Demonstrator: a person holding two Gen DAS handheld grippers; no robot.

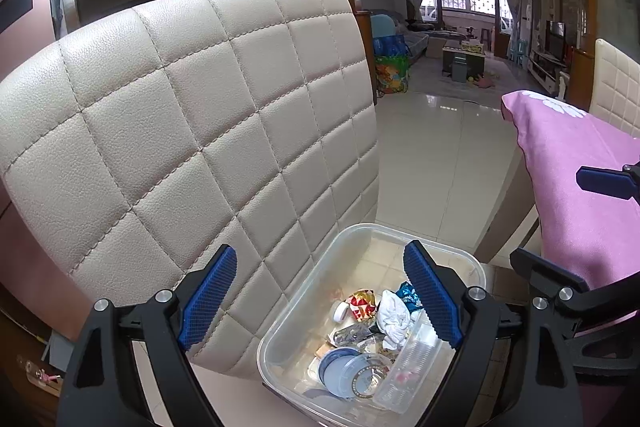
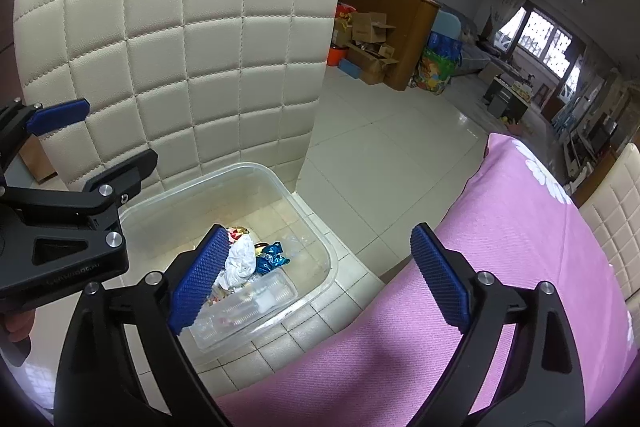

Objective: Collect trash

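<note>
A clear plastic bin (image 1: 362, 233) stands on the tiled floor beside a cream quilted chair; it also shows in the right wrist view (image 2: 316, 223). In it lie a crumpled white tissue (image 1: 394, 317), a blue foil wrapper (image 2: 274, 254), a red patterned wrapper (image 1: 360, 303), round lids (image 1: 340, 371) and a clear plastic tray (image 2: 248, 301). My left gripper (image 1: 320, 291) is open and empty above the bin. My right gripper (image 2: 320, 279) is open and empty above the bin's right edge and the pink cloth.
The cream quilted chair back (image 1: 192, 131) rises close behind the bin. A pink cloth-covered surface (image 2: 460, 267) lies to the right, with another cream chair (image 2: 616, 211) beyond it. Glossy tiled floor (image 1: 432, 155) stretches toward the living room.
</note>
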